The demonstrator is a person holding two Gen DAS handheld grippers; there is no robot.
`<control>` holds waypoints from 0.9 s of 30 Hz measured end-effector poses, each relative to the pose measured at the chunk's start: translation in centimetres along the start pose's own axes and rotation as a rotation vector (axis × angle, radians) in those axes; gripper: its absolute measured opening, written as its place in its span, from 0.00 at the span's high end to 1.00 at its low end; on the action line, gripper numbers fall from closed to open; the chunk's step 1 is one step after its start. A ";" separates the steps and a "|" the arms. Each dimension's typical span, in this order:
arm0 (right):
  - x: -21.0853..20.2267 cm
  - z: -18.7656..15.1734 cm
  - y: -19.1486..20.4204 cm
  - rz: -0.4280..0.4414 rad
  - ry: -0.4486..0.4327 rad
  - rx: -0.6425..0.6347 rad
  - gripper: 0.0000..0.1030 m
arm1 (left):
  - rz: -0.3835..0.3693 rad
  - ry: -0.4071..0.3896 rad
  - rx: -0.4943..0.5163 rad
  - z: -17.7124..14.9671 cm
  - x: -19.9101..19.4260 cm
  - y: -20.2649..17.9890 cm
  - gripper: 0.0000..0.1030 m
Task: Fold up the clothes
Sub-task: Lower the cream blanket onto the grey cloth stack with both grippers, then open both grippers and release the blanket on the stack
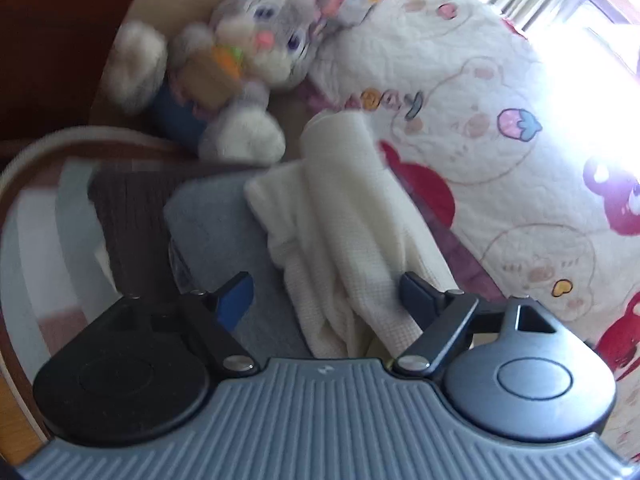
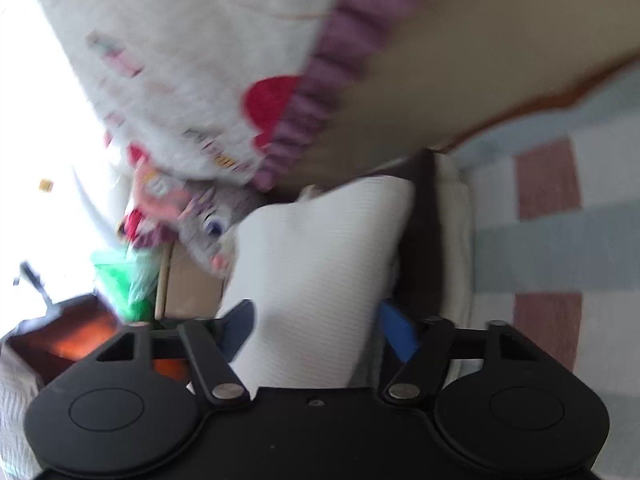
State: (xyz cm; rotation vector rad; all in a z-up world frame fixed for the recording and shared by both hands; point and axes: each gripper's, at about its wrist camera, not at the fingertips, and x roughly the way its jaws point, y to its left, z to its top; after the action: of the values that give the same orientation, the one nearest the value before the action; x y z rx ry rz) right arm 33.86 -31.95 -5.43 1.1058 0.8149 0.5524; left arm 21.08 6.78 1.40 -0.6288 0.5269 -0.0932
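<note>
cream garment lies between both pairs of open fingers

ahead of the left gripper [image 1: 326, 294] and to its right spreads a cartoon-print quilt [image 1: 480, 92]. a striped blanket [image 2: 552, 240] lies right of the right gripper [image 2: 316, 326]. the cream garment [image 1: 344, 220] lies bunched between the left gripper's spread fingers and runs forward from them, over a grey folded cloth [image 1: 208, 224]; neither pad presses it. the right gripper's fingers stand apart too, cream cloth between them. a plush rabbit [image 1: 240, 64] sits ahead, left of the left gripper.

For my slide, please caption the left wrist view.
Open left gripper over a cream garment, plush rabbit behind.
</note>
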 end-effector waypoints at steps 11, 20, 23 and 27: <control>0.3 -0.3 -1.1 -0.055 0.000 0.000 0.29 | -0.014 -0.010 -0.101 4.0 4.9 2.2 0.18; 0.6 -0.4 5.1 -0.041 -0.127 -0.372 0.84 | -0.018 -0.168 0.195 3.8 1.6 -1.8 0.74; -0.9 -0.7 7.3 0.042 -0.148 -0.367 0.84 | -0.098 -0.216 0.177 5.1 -0.8 -2.4 0.74; -1.2 -0.4 9.6 0.118 -0.162 -0.411 0.84 | -0.112 -0.228 0.120 7.6 -2.3 -1.7 0.74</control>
State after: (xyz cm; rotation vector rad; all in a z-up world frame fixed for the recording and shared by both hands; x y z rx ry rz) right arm 32.83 -29.07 3.81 0.8090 0.4692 0.6851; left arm 22.94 10.01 8.61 -0.5435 0.2635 -0.1555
